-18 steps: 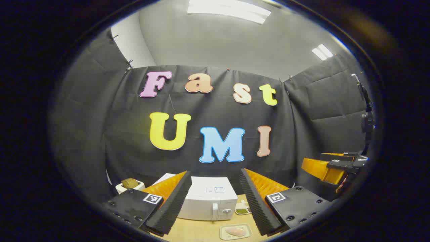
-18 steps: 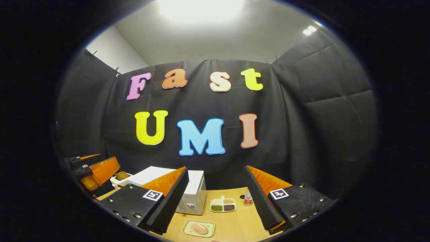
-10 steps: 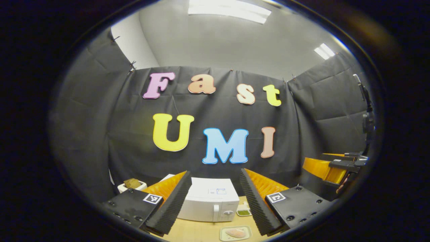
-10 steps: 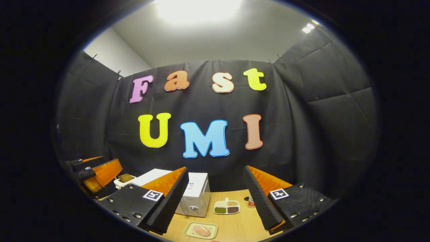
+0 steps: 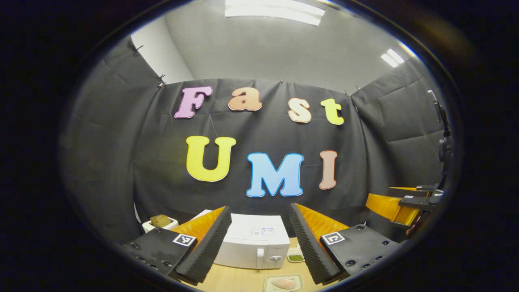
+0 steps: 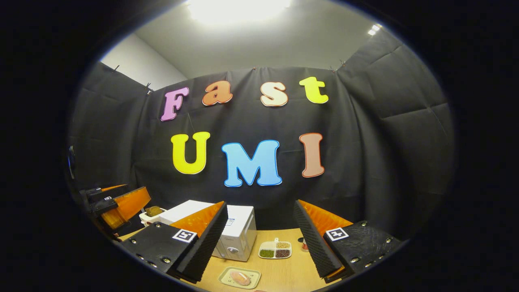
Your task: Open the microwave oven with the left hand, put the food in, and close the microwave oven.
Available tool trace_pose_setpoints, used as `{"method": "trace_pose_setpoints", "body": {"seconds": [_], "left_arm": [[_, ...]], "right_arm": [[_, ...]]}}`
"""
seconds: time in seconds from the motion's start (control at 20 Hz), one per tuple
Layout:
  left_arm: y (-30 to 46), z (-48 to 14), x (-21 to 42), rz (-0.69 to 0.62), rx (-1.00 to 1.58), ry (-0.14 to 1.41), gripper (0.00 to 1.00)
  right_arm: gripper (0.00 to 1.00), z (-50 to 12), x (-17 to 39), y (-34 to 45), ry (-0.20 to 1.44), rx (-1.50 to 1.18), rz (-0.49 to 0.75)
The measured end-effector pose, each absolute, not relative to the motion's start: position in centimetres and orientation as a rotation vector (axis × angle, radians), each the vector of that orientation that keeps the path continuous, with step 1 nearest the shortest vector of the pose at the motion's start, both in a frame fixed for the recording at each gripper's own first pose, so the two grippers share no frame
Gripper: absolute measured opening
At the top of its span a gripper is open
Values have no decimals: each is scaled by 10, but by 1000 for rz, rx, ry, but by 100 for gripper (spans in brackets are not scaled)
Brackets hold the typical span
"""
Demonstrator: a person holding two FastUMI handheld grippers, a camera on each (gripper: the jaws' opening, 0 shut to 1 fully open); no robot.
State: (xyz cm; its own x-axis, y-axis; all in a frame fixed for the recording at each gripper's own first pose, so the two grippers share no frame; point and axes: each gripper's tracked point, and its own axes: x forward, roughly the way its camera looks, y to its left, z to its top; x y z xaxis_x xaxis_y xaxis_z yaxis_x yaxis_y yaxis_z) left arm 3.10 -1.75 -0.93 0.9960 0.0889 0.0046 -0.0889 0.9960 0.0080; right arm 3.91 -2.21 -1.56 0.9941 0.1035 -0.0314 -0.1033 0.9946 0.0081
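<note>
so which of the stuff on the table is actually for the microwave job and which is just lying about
For the job:
- microwave, door shut
- food on its tray, in front of the microwave
- left gripper, open, facing the microwave
- right gripper, open

Lying about:
- divided dish of beans
- small bottle beside that dish
- white container with a brown lump, left of the microwave

Black cloth walls (image 6: 385, 134) enclose the booth on the left, far and right sides. Above, a pale ceiling (image 5: 284, 52) carries bright light panels (image 5: 275, 9). A wooden table (image 6: 279, 271) sits near.
</note>
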Motion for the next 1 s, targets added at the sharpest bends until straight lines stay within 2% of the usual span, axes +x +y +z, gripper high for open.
{"method": "trace_pose_setpoints", "body": {"seconds": [0.1,0.25,0.45,0.6,0.75,0.85,1.0], "left_arm": [[-18,-19,38,112,21,-4,95],[-24,-39,49,129,25,-2,99],[-20,-62,62,157,68,-24,96],[-24,-92,79,102,88,-26,99],[-24,-142,96,40,49,44,97],[-16,-180,105,37,48,111,96],[-20,-210,123,11,26,126,96]], "right_arm": [[99,-21,43,-30,46,8,116],[99,-26,48,-40,57,19,139],[99,-41,53,-51,99,29,135],[100,-47,53,-56,100,20,96],[100,-55,49,-52,117,23,68],[100,-62,50,-52,136,1,42],[100,-72,44,-53,159,-32,11]]}}
